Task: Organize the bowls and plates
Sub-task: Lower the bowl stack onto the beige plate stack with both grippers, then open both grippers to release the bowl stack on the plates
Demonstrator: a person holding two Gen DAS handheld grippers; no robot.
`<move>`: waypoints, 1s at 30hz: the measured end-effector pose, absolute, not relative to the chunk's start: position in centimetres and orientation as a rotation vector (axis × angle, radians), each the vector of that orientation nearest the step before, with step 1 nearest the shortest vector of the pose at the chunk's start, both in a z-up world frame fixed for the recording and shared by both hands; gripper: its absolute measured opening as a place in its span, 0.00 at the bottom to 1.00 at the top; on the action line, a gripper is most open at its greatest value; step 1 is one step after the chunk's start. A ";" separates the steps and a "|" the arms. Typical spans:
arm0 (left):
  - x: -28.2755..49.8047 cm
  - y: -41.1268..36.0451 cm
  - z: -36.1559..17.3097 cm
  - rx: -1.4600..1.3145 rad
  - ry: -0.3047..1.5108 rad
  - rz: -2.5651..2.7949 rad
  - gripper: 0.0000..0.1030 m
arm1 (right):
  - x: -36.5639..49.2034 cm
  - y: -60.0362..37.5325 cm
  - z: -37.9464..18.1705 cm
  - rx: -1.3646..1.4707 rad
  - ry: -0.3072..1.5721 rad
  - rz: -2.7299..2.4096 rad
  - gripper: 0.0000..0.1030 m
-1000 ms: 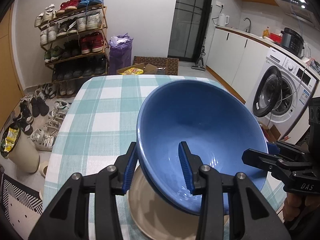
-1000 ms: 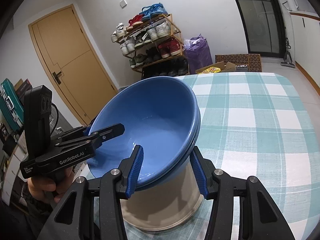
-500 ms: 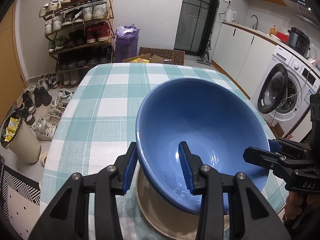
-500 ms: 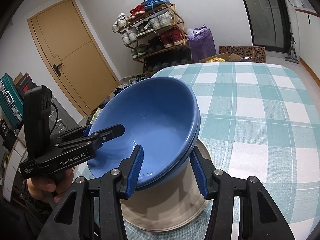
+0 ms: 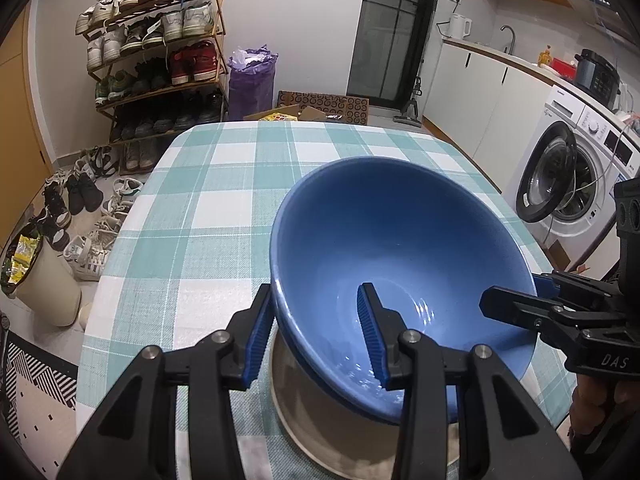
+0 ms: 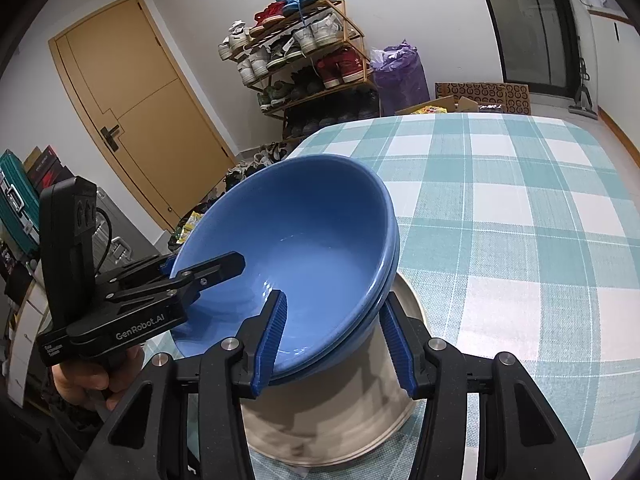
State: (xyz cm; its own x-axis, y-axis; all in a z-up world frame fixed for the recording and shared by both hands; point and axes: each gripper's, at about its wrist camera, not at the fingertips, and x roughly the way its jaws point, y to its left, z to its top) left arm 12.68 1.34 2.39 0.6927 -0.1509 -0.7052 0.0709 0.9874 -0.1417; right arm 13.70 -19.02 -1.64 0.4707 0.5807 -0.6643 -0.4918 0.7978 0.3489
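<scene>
Two nested blue bowls (image 5: pixel 396 248) (image 6: pixel 304 240) are held tilted just above a cream plate (image 5: pixel 320 436) (image 6: pixel 360 428) on the checked tablecloth. My left gripper (image 5: pixel 316 332) straddles the bowls' near rim, one finger inside and one outside. It also shows in the right wrist view (image 6: pixel 200 268) on the bowls' left rim. My right gripper (image 6: pixel 332 344) straddles the opposite rim in the same way and shows at the right of the left wrist view (image 5: pixel 516 300). Both grippers are shut on the bowls.
The table (image 5: pixel 224 200) (image 6: pixel 520 200) has a teal and white checked cloth. A shoe rack (image 5: pixel 156 60) and a purple bag (image 5: pixel 252 80) stand beyond its far edge. A washing machine (image 5: pixel 572 176) is at the right and a door (image 6: pixel 132 100) at the left.
Both grippers have lowered the bowls toward the plate and tipped them a little flatter. The grip on the rims has not changed.
</scene>
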 end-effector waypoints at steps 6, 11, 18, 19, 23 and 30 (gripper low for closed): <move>13.0 1.2 2.3 -0.101 0.798 -0.131 0.40 | 13.9 -19.1 -1.8 0.119 0.853 0.645 0.49; 13.3 1.0 2.1 -0.106 0.803 -0.145 0.40 | 14.1 -19.3 -2.0 0.126 0.853 0.630 0.48; 13.2 1.5 2.0 -0.120 0.807 -0.156 0.43 | 13.9 -19.1 -1.8 0.109 0.849 0.643 0.49; 13.2 1.5 2.0 -0.121 0.808 -0.154 0.43 | 13.9 -19.2 -1.8 0.109 0.848 0.645 0.49; 12.9 1.5 2.2 -0.105 0.796 -0.143 0.55 | 13.9 -19.2 -1.8 0.109 0.849 0.648 0.50; 12.2 2.3 2.6 -0.111 0.767 -0.132 0.75 | 13.8 -19.4 -1.7 0.092 0.838 0.648 0.62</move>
